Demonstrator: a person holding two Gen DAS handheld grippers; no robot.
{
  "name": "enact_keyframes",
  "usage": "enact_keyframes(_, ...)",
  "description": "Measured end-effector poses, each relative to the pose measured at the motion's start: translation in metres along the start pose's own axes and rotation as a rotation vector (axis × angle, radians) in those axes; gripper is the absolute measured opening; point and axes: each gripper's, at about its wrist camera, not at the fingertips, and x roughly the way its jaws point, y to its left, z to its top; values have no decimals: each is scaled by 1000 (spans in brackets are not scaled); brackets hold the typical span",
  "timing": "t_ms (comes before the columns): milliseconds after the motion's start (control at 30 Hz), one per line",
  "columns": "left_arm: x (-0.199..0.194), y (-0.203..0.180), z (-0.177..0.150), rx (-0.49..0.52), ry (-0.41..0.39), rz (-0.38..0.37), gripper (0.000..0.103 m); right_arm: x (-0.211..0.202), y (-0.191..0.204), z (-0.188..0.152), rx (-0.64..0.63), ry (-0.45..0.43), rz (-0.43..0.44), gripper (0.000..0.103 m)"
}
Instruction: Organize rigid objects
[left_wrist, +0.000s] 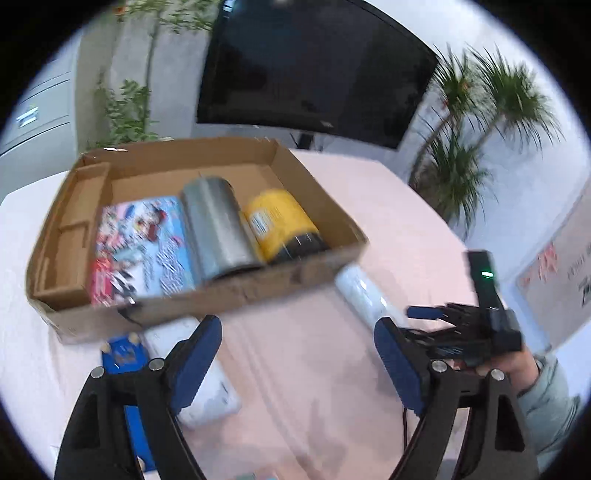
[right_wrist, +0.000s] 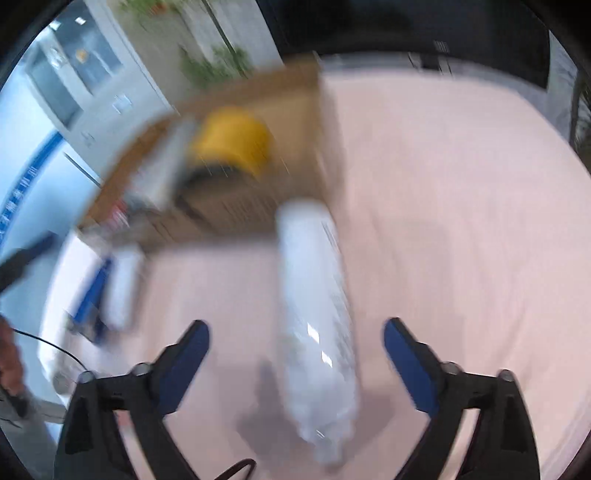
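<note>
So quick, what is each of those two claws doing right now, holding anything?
Left gripper: open, nothing between its fingers.
Right gripper: open, a white bottle lies between its fingers, not gripped.

Back of the scene, a big dark television screen (left_wrist: 314, 70) sits at the far edge of the pink-covered surface (left_wrist: 399, 221). Off to its right, palm-like plants (left_wrist: 476, 122) stand against a pale wall. On the far left, a leafy climbing plant (left_wrist: 129, 107) runs up the wall beside grey cabinet drawers (left_wrist: 37, 122). At far right, a whiteboard (left_wrist: 561, 273) carries red and dark markings, too blurred to read.
</note>
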Motion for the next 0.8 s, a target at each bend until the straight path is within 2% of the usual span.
enact_keyframes(67, 1, -6, -10, 31, -4, -10, 84, 17, -6, -12, -2, 29, -47, 56)
enact_keyframes(133, 6, -12, -14, 57, 13, -38, 84, 13, -1, -24, -40, -2, -34, 43)
enact_keyframes(200, 11, -20, -16, 82, 34, -61, 84, 8, 7, -42, -79, 22, 25, 43)
enact_keyframes(300, 20, -32, -18, 139, 64, -115, 84, -2, 25, -69, -231, 60, 122, 43)
enact_keyframes(400, 40, -50, -26, 219, 139, -166, 84, -14, 36, -94, -431, 111, 207, 43)
enact_keyframes(467, 56, -59, -30, 260, 209, -213, 83, -21, 32, -101, -524, 120, 215, 47)
enact_keyframes(533, 74, -65, -35, 274, 279, -263, 82, -29, 16, -99, -554, 129, 182, 56)
enact_keyframes(600, 90, -71, -39, 288, 329, -308, 81, -33, 4, -85, -554, 112, 113, 64)
enact_keyframes(633, 95, -75, -41, 298, 345, -321, 81, -38, -2, -79, -553, 95, 81, 64)
enact_keyframes(700, 106, -79, -43, 306, 387, -340, 73, -46, -17, -65, -533, 58, 17, 63)
enact_keyframes(733, 112, -81, -44, 303, 409, -347, 66, -52, -29, -56, -502, 37, -15, 63)
enact_keyframes(800, 116, -86, -46, 307, 420, -358, 65, -58, -43, -42, -396, 7, -45, 64)
